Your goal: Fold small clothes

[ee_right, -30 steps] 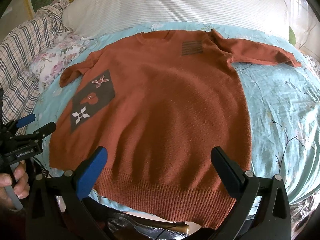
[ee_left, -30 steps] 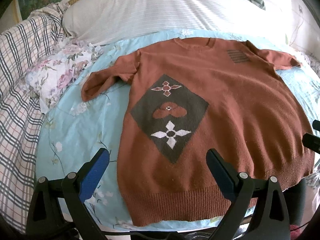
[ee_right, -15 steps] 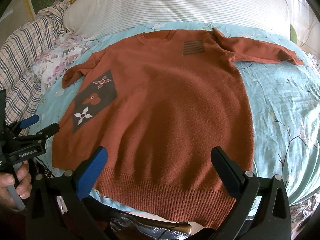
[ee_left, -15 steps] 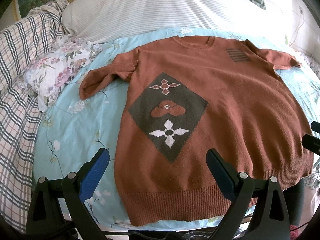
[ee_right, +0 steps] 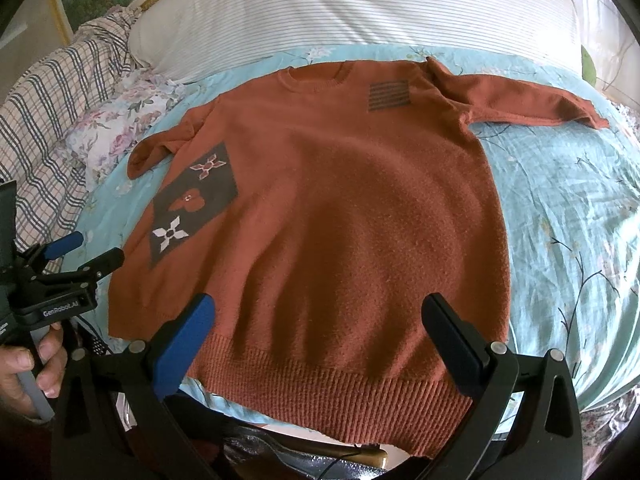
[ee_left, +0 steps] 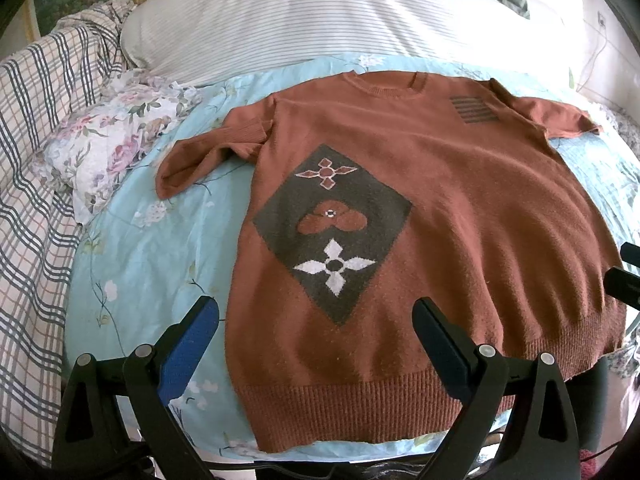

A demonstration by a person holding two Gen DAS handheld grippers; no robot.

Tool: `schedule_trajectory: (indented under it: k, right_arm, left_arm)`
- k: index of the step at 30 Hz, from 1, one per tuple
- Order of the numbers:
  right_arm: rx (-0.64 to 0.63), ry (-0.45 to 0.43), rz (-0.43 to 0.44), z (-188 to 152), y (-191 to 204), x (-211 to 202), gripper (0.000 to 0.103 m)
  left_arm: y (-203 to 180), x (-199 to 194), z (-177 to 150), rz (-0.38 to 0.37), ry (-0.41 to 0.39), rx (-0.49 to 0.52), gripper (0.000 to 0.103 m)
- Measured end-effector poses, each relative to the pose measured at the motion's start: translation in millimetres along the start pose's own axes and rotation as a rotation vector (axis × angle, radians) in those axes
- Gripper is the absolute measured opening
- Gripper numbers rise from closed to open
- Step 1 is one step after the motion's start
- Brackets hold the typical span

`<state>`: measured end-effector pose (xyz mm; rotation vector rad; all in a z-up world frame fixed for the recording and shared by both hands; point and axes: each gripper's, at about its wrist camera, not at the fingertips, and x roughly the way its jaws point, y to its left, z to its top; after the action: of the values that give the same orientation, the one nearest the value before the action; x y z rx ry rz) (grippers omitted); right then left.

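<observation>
Both my jaws hang wide open and empty just short of the ribbed hem: left gripper (ee_left: pixel 316 322) at the hem's left corner, right gripper (ee_right: pixel 320 316) at its middle. The rust-orange sweater (ee_right: pixel 340 216) lies flat on the floral bedsheet (ee_right: pixel 568 208), running hem to collar straight away from me. Farthest, its sleeves spread sideways toward the striped pillow (ee_right: pixel 340 8).

A rust-orange knitted sweater (ee_left: pixel 460 208) (ee_right: pixel 340 220) with a dark diamond flower panel lies flat, front up, unfolded on the bed, ribbed hem at the near edge, neck toward the pillows, sleeves spread out sideways
</observation>
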<state>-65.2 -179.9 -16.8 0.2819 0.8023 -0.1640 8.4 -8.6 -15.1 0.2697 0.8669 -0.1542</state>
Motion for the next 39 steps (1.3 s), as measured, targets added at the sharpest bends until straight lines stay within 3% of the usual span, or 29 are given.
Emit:
schedule_trajectory:
  k: [39]
  right_arm:
    - [0.012,-0.017,0.088,9.0,-2.5,3.6,0.103]
  left_arm:
    - [-1.3,-0.9,8.2,-0.008,0.011,-0.005,0.098]
